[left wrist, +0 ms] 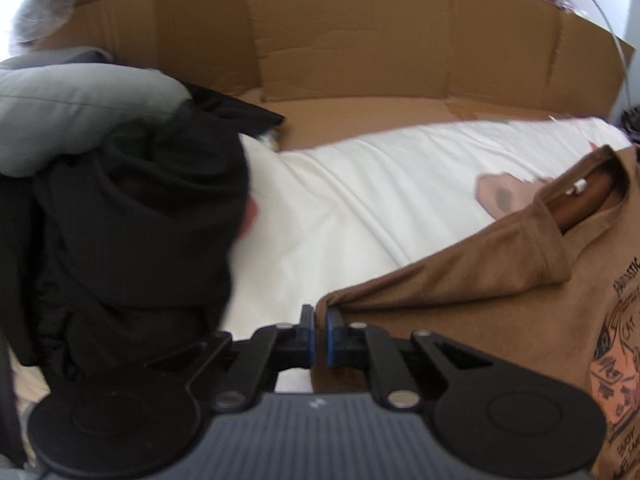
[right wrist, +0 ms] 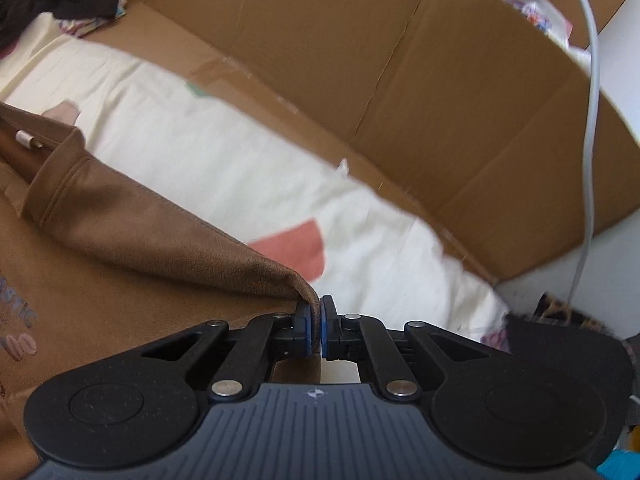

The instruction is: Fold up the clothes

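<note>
Corrugated brown cardboard wall (left wrist: 360,40), flattened box panels, stands upright along the far edge of the bed.

Cream bedsheet (left wrist: 360,208), printed with pink and red patches, lightly creased, covers the bed surface.

Brown short-sleeved T-shirt (left wrist: 460,320) with a printed cat graphic and lettering on the chest lies spread face-up on the sheet, collar toward the cardboard, a small white tag showing inside the neckline.

Heap of black garments (left wrist: 132,240) sits on the sheet at the left, with a grey padded cushion (left wrist: 80,120) lying against its top.

White cable (right wrist: 590,140) hangs down at the right, in front of the cardboard.

Left claw (left wrist: 319,334): blue-padded fingers drawn together, pinching one shoulder corner of the T-shirt.

Right claw (right wrist: 316,330): fingers drawn together, clamped on the opposite shoulder corner, brown fabric visible between the pads.
</note>
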Demonstrator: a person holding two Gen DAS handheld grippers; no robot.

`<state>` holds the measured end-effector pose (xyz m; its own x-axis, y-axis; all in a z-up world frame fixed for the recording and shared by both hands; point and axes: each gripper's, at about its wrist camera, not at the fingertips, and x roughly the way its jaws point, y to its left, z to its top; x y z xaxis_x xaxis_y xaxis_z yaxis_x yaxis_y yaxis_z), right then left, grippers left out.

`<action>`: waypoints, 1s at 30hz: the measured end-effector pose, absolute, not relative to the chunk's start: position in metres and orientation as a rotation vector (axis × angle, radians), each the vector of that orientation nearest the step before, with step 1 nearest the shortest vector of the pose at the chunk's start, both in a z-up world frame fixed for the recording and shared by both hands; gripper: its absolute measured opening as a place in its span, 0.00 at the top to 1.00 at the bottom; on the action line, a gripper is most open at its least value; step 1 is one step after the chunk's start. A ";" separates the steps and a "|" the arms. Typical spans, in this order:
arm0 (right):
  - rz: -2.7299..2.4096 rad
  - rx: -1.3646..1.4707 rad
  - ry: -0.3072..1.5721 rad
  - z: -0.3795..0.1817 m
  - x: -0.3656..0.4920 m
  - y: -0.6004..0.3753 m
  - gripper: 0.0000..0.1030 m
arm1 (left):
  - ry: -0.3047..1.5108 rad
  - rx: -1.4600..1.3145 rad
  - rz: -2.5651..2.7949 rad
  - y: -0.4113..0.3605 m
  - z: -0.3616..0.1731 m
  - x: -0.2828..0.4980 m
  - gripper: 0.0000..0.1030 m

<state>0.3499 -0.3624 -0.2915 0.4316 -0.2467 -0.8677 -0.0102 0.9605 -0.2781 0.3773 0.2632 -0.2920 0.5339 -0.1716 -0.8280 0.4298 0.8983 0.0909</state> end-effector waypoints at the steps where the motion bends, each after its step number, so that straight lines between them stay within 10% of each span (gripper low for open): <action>1: -0.162 -0.266 1.117 -0.289 0.355 -0.361 0.97 | 0.942 0.295 -0.355 0.263 -0.291 0.381 0.94; 30: -0.430 -0.452 1.123 -0.287 0.460 -0.386 0.97 | 0.904 0.309 -0.289 0.222 -0.278 0.444 0.94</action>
<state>0.4604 -0.3864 -0.2866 0.3711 -0.5418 -0.7542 0.1007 0.8308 -0.5473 0.4443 0.2224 -0.2780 0.5857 -0.1148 -0.8023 0.3715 0.9179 0.1399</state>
